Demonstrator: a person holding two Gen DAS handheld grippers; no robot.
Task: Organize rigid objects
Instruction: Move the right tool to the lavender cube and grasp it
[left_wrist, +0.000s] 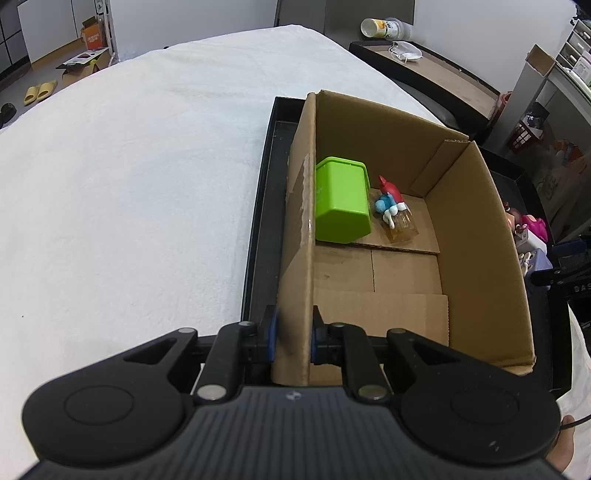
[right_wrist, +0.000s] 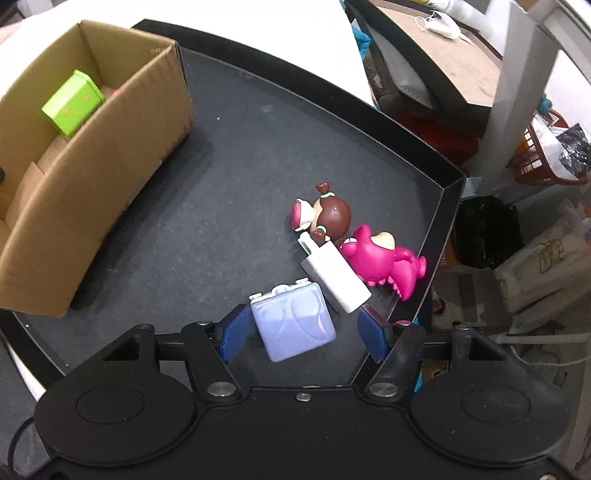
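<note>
My left gripper (left_wrist: 294, 338) is shut on the near left wall of the cardboard box (left_wrist: 299, 229), which stands in a black tray (left_wrist: 258, 229). Inside the box lie a green container (left_wrist: 341, 199) and a small blue and red figurine (left_wrist: 389, 201) on a clear block. In the right wrist view my right gripper (right_wrist: 301, 334) hangs open over the tray floor (right_wrist: 221, 184), and a lilac case (right_wrist: 291, 325) lies between its blue pads without touching them. Just beyond lie a white block (right_wrist: 336, 275), a brown-haired doll (right_wrist: 323, 216) and a pink dinosaur toy (right_wrist: 384, 262).
A white blanket (left_wrist: 129, 184) covers the surface left of the tray. A side table (left_wrist: 424, 70) with a cup and a mask stands behind. The tray's right rim (right_wrist: 443, 236) runs close to the toys. Beyond it are a black bin (right_wrist: 484, 232) and an orange basket (right_wrist: 543, 162).
</note>
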